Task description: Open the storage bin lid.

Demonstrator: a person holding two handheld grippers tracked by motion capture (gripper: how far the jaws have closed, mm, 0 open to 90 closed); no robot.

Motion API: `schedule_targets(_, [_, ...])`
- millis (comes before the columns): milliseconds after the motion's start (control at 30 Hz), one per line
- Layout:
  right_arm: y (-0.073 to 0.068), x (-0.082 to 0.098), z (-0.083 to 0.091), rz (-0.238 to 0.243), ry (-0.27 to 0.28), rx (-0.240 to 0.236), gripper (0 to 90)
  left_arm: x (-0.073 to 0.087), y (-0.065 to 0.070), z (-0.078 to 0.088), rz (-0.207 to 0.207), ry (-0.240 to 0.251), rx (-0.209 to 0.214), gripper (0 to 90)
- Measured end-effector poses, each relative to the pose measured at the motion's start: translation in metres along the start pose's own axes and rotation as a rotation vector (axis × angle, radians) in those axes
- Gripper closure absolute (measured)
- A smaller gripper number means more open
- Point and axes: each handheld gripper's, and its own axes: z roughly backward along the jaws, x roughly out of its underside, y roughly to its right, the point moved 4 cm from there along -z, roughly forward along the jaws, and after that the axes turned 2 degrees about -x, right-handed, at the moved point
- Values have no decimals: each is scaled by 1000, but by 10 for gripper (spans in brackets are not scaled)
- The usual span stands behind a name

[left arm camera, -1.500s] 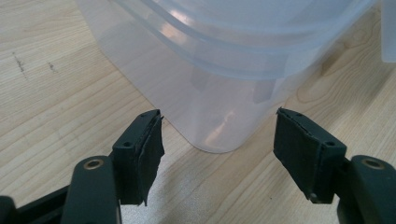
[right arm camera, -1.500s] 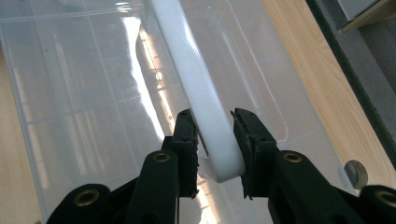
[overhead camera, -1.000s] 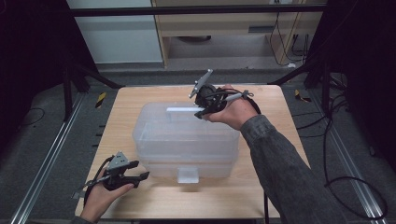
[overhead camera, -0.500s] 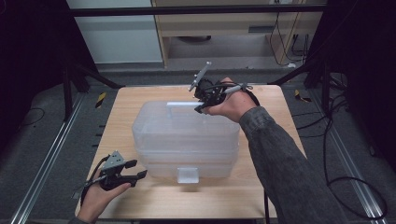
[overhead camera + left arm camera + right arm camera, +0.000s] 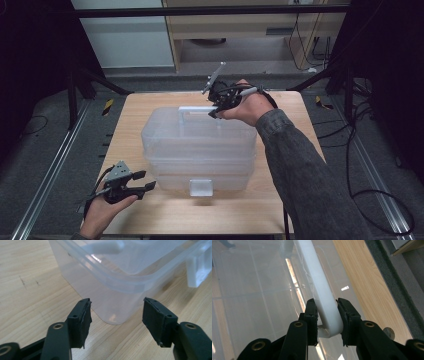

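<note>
A clear plastic storage box with a lid stands in the middle of the wooden table. Its white handle is raised above the far side of the lid. My right gripper is shut on the right end of that handle, with a black jaw pressed on each side. My left gripper hovers open near the box's front left corner, its jaws wide apart with nothing between them. A white front latch hangs on the box's near wall.
Bare wood lies left of the box, and the table's right edge drops to grey floor. A pale cabinet and a wooden unit stand beyond the table. Cables trail on the floor at right.
My right gripper has lifted and swung the white handle up toward the far side of the box. My left gripper has stayed open by the front left corner.
</note>
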Motion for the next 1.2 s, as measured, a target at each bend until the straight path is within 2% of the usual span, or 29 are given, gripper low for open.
schedule_targets(133, [2,0,0,-6,5,-3,706,-8,-3,13,5,25,-4,432])
schedule_targets(367, [7,-2,0,-15,9,-5,703,-17,-12,22,0,46,-26,466])
schedule_targets(467, [9,-3,0,-20,9,-7,702,-21,-14,24,13,58,-30,491])
schedule_targets(667, [12,-4,0,-21,-5,-8,702,-35,-17,27,1,2,-47,529])
schedule_targets(700, [12,-5,0,-21,-6,-8,702,-40,-19,28,-3,-35,-52,533])
schedule_targets(767, [13,-5,0,-20,-3,-8,702,-46,-21,29,-19,-70,-60,554])
schedule_targets(800, [13,-5,0,-20,-3,-8,702,-46,-21,29,-19,-70,-60,563])
schedule_targets(833, [13,-5,0,-26,-3,-6,701,-53,-24,30,-16,-80,-70,572])
schedule_targets(967, [15,-5,0,-29,-3,-10,699,-66,-27,28,-17,-103,-67,593])
schedule_targets(1200, [18,-6,-1,-37,3,-8,697,-79,-24,21,-33,-104,-63,611])
